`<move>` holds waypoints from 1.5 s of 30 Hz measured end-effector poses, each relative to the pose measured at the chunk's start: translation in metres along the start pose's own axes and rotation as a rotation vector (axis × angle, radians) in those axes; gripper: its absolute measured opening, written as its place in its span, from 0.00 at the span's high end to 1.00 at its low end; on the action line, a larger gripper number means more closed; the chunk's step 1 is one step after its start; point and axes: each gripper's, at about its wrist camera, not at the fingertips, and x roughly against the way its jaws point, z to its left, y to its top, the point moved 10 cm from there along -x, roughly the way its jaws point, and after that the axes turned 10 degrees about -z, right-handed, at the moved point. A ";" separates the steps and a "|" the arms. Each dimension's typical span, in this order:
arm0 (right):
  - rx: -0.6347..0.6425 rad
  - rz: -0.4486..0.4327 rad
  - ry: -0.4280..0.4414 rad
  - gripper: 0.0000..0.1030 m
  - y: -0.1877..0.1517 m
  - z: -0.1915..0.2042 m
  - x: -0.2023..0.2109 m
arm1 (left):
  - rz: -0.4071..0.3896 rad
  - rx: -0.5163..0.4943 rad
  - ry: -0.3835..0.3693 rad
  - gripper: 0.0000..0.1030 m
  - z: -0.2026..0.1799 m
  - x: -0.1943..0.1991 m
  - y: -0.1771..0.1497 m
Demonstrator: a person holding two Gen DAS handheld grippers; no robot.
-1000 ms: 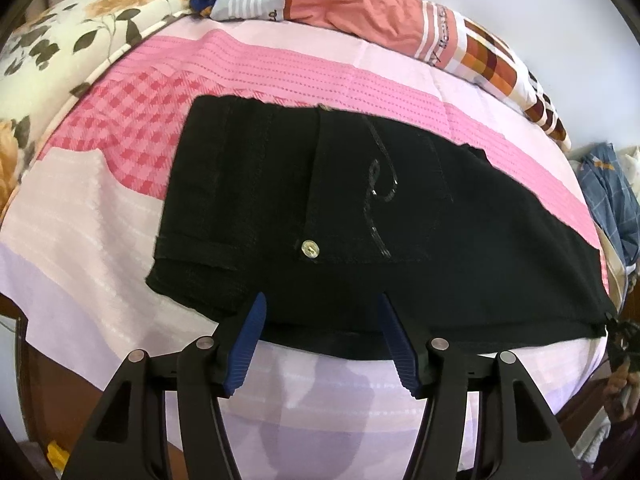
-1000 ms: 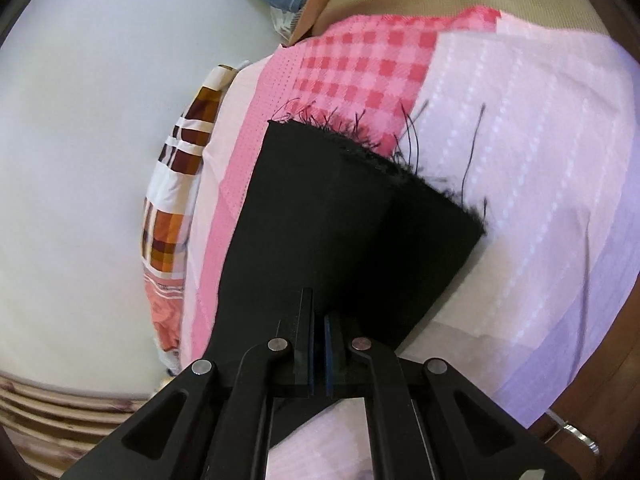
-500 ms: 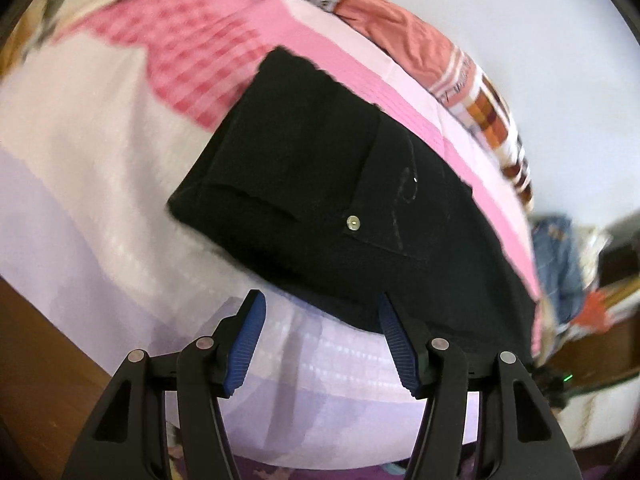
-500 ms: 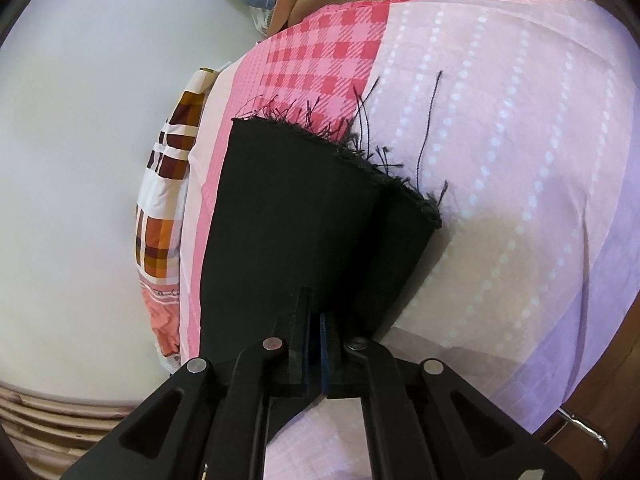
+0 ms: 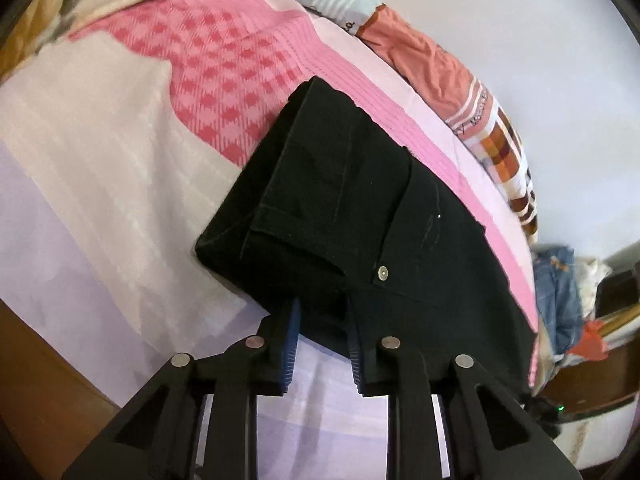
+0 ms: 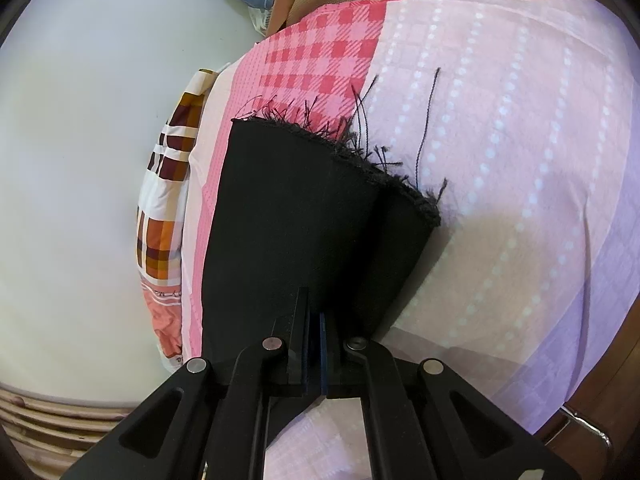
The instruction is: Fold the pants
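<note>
Right at the fingertips, the left gripper (image 5: 322, 322) has just been closing, and its blue pads (image 5: 291, 332) now pinch the near edge of the pants (image 5: 360, 216) close to the waistband, a little below the metal button (image 5: 383, 273); a thick bunch of cloth sits between them, so the jaws stop short of meeting. The right gripper (image 6: 314, 334) is clamped hard, jaws nearly touching, on the near edge of the legs, a little short of the frayed hems (image 6: 344, 148), where loose threads trail onto the sheet.

Between the two grips the pants lie flat on the bedsheet (image 5: 120, 184) — black, denim-like, already doubled leg over leg. Cloth like this looks fairly heavy and limp: it should drape and sag in the middle once lifted, yet hold a crease well. It is not slippery or fragile, though the frayed hem could shed threads if tugged.

The seamed waistband and the doubled leg edge seem the soundest places to hold — several layers thick, unlikely to slide out.

A rumpled orange blanket (image 5: 424, 60) lies along the far side, against the pale wall (image 5: 540, 80).
</note>
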 end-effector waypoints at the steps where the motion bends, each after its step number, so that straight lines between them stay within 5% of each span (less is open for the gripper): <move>1: -0.001 0.001 0.000 0.99 0.000 0.000 0.000 | -0.001 -0.008 0.007 0.79 0.001 0.000 0.000; 11: 0.011 -0.003 -0.020 0.97 0.000 0.004 0.011 | -0.065 0.002 0.054 0.84 0.003 0.023 0.020; 24: -0.048 -0.022 0.021 0.98 0.011 -0.014 0.020 | 0.020 -0.017 0.121 0.84 0.023 -0.001 0.004; 28: -0.155 -0.035 0.133 0.90 0.017 -0.022 0.024 | 0.024 -0.049 0.130 0.83 0.021 -0.002 0.005; 37: -0.089 0.021 0.133 0.75 0.004 0.000 0.011 | 0.038 -0.039 0.128 0.78 0.024 -0.003 0.006; 40: -0.077 0.061 0.141 0.76 -0.010 0.011 -0.006 | 0.039 -0.046 0.129 0.78 0.025 -0.004 0.005; 42: 0.000 0.068 0.083 0.93 -0.016 0.015 -0.011 | 0.041 -0.049 0.130 0.77 0.026 -0.004 0.005; 45: 0.039 0.038 0.073 0.95 -0.014 0.023 -0.002 | 0.044 -0.057 0.128 0.77 0.025 -0.005 0.005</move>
